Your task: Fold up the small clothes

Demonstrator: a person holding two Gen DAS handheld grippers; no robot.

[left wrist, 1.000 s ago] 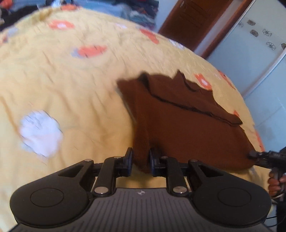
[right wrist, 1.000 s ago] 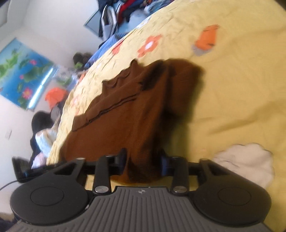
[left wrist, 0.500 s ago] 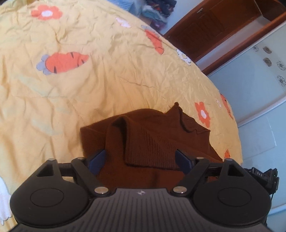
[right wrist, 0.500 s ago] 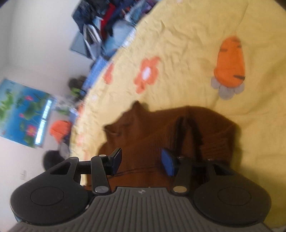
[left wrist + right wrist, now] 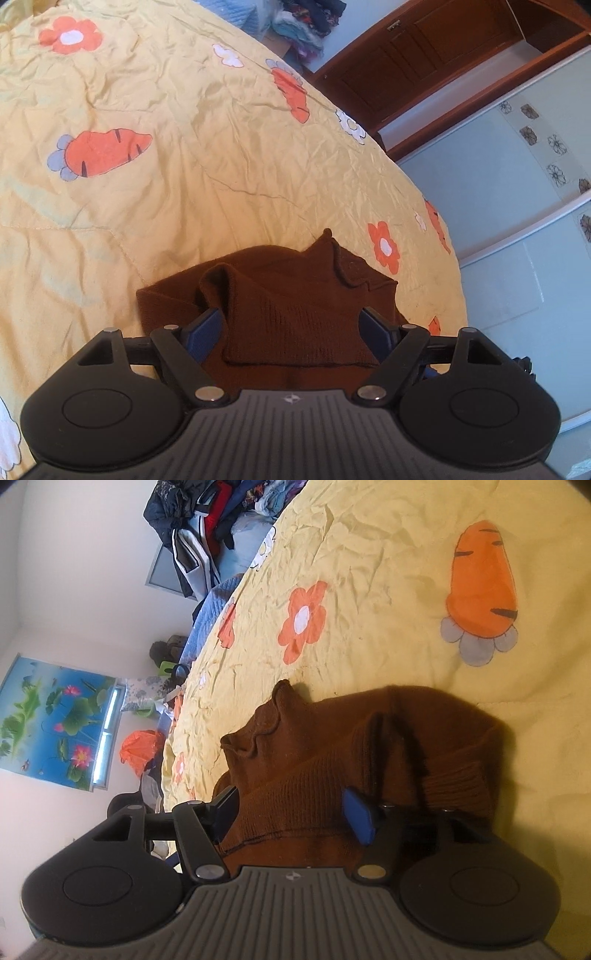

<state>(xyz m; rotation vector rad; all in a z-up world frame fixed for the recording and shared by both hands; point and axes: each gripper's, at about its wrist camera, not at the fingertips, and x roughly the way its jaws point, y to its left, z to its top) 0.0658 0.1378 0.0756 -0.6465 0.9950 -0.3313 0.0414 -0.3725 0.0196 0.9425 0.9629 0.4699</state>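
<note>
- The brown sweater (image 5: 295, 317) lies folded on the yellow quilt (image 5: 147, 206), low centre in both my views, a ribbed flap laid across its top.
- In the right view the sweater (image 5: 332, 760) shows a wavy collar at its upper left edge.
- My left gripper (image 5: 291, 332) is spread wide, blue pads on either side of the ribbed flap, gripping nothing.
- My right gripper (image 5: 291, 812) is also parted over the knit (contact I cannot tell), holding nothing.
- A carrot print (image 5: 103, 151) sits mid-left in the left view.
- A clothes pile (image 5: 207, 524) fills the right view's upper left, a lotus poster (image 5: 55, 716) at left.
</note>
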